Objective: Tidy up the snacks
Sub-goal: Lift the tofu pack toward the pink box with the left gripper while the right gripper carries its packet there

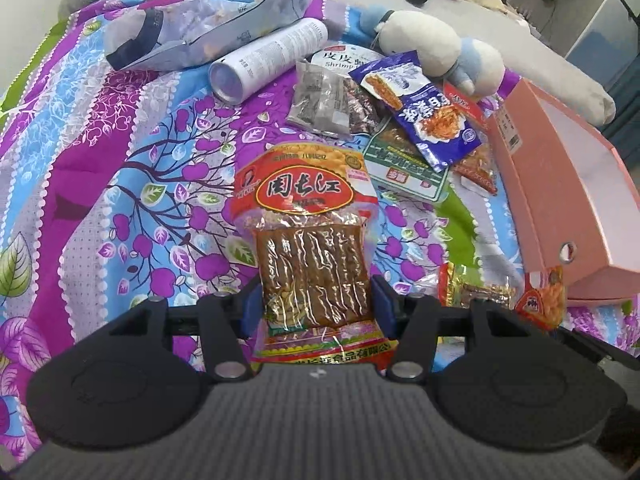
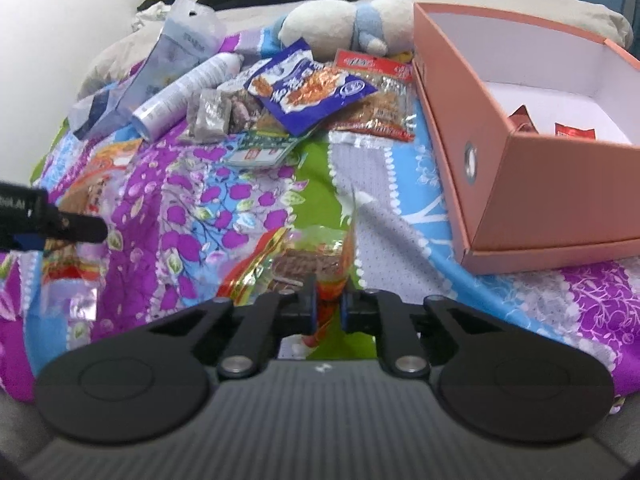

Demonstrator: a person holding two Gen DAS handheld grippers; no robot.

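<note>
Both jaws are clamped on snacks: the left gripper stands half open around a red dried-tofu packet, while the right gripper, nearly closed, pinches a small crinkled snack pouch. Ahead and right of both sits the pink box, already holding 2 red packets. Next, I'd judge, each carries its catch over the rim.

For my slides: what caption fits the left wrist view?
Left claw lifts a red tofu-snack packet above the floral bedspread.
</note>
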